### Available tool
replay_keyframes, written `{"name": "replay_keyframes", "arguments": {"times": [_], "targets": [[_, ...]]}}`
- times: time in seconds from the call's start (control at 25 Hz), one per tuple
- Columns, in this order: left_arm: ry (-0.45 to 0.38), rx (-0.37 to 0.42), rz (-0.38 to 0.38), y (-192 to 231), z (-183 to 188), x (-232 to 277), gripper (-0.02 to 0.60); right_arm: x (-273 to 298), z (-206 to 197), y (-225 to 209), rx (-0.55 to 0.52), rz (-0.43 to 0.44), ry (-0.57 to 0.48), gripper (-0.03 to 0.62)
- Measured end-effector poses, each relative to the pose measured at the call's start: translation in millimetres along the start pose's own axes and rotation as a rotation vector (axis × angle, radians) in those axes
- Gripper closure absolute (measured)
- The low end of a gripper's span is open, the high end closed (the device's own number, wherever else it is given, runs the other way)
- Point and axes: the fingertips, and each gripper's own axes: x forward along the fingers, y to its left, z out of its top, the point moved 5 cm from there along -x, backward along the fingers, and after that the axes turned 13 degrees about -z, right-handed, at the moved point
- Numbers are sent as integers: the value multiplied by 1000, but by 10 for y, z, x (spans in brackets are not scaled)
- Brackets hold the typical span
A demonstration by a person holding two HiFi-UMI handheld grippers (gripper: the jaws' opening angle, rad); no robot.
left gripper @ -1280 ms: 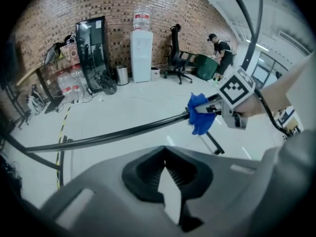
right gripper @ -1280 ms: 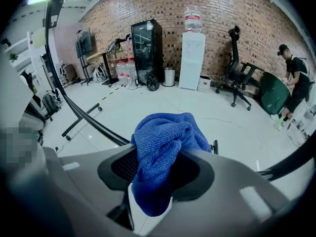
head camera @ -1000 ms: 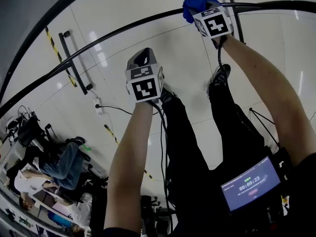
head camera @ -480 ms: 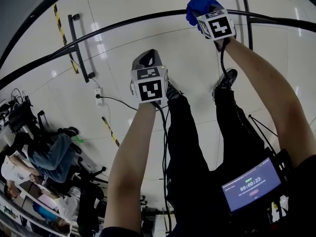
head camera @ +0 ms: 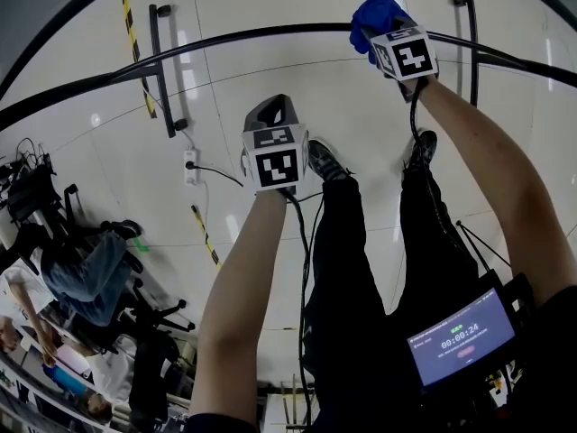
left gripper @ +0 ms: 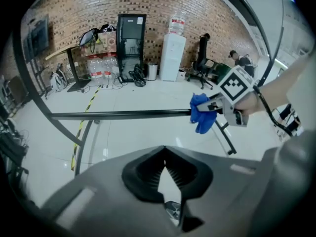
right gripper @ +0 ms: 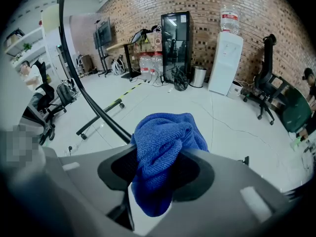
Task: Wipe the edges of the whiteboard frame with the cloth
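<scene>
A thin black frame bar [head camera: 225, 39] arcs across the head view above a glossy white floor. My right gripper [head camera: 389, 36] is at the bar's upper right, shut on a bunched blue cloth [head camera: 375, 12] that rests against the bar. In the right gripper view the cloth [right gripper: 163, 147] fills the gap between the jaws, with the bar [right gripper: 94, 105] just beyond. My left gripper [head camera: 268, 114] hangs shut and empty near the middle, short of the bar. The left gripper view shows the bar [left gripper: 123, 115], the cloth [left gripper: 201, 113] and the right gripper [left gripper: 229, 95] off to the right.
Two black stand feet [head camera: 165, 70] [head camera: 471, 48] lie on the floor under the frame. A power strip with its cable [head camera: 190, 165] and yellow-black tape lie near the left foot. People sit on office chairs [head camera: 81, 278] at lower left. A small screen [head camera: 460, 336] hangs at my chest.
The cloth and right gripper have slid left along the bar, away from the right stand foot. The left gripper moved alongside, still shut and empty.
</scene>
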Motion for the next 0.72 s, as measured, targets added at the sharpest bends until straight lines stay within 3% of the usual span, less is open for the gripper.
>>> {"name": "replay_keyframes", "arguments": {"times": [0.2, 0.44, 0.72], "targets": [[-10, 4, 30, 296, 14, -169, 577, -17, 175, 357, -43, 19, -14, 413], [-29, -86, 55, 335, -24, -335, 577, -42, 436, 885, -213, 61, -50, 411], [-71, -126, 153, 462, -84, -472, 577, 88, 592, 1137, -231, 148, -28, 410]]}}
